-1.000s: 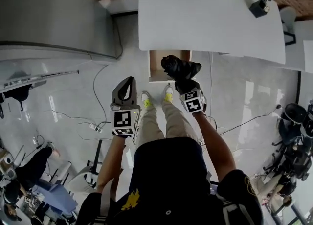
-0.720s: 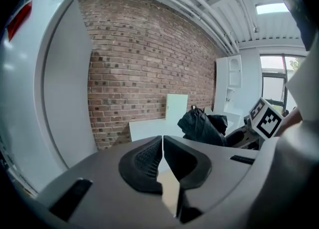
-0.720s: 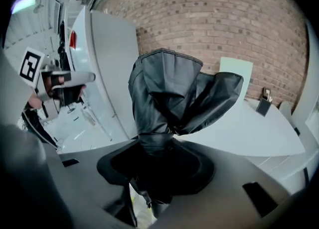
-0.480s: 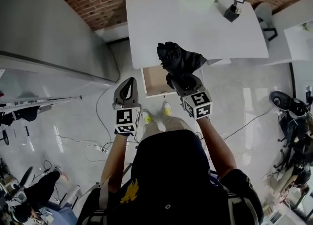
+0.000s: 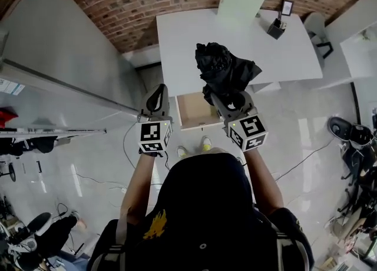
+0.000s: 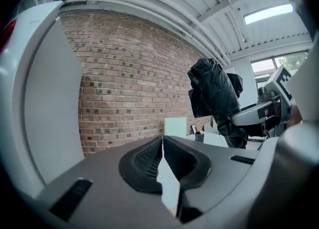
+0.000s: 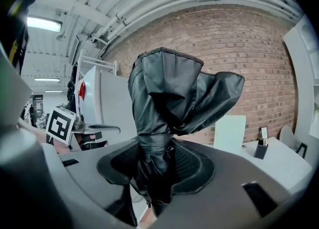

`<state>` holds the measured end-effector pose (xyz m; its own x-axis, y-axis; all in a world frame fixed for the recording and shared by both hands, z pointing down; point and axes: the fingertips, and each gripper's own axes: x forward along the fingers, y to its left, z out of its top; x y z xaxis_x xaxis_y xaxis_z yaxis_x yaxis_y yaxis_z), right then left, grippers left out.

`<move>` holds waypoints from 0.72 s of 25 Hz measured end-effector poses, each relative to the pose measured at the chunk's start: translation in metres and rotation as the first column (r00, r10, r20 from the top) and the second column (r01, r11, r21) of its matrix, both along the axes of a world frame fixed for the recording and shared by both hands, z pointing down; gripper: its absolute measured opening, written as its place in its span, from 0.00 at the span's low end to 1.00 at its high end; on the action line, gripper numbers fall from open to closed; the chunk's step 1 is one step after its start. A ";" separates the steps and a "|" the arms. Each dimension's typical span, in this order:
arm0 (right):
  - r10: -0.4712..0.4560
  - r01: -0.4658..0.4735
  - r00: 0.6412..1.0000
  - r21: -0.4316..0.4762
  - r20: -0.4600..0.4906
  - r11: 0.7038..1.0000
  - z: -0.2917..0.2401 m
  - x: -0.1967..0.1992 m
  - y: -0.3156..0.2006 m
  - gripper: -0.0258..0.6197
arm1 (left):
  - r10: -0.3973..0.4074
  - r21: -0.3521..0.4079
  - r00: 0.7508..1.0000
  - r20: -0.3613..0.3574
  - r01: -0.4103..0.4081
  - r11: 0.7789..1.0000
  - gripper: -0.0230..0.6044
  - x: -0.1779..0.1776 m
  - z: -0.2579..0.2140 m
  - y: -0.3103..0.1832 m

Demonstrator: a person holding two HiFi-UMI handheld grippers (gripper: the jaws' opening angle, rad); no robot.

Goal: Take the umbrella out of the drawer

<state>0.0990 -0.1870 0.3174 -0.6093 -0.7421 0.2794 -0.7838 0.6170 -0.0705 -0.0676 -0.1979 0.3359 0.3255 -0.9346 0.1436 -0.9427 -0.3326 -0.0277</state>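
Umbrella (image 5: 227, 72) clamped in R gripper (image 5: 230, 99); L gripper (image 5: 157, 91) closed, empty; open drawer (image 5: 194, 109) only in head view

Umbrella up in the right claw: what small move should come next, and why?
Probably ease it forward and lower it onto the white table. The right claw is shut on the black umbrella, held clear above the open drawer, so it is out; the tabletop just ahead has bare space. The left claw is shut and empty.
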 end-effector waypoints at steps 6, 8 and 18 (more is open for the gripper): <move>0.032 -0.032 0.999 0.014 0.007 0.999 -0.002 0.003 -0.003 0.36 | 0.008 0.015 1.000 -0.004 -0.008 1.000 0.07 -0.006 -0.005 -0.010; 0.040 -0.040 0.999 0.008 0.007 0.999 -0.004 0.010 -0.004 0.36 | 0.009 0.007 1.000 -0.006 -0.009 1.000 0.07 -0.004 -0.004 -0.014; 0.083 -0.083 0.996 -0.002 0.027 0.997 -0.006 0.027 -0.015 0.36 | 0.029 -0.011 0.999 0.013 -0.029 1.000 0.07 0.005 0.000 -0.022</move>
<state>0.1260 -0.2024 0.3116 -0.5528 -0.7901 0.2648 -0.8301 0.5498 -0.0928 -0.0628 -0.2201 0.3362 0.3507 -0.9231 0.1578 -0.9321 -0.3604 -0.0365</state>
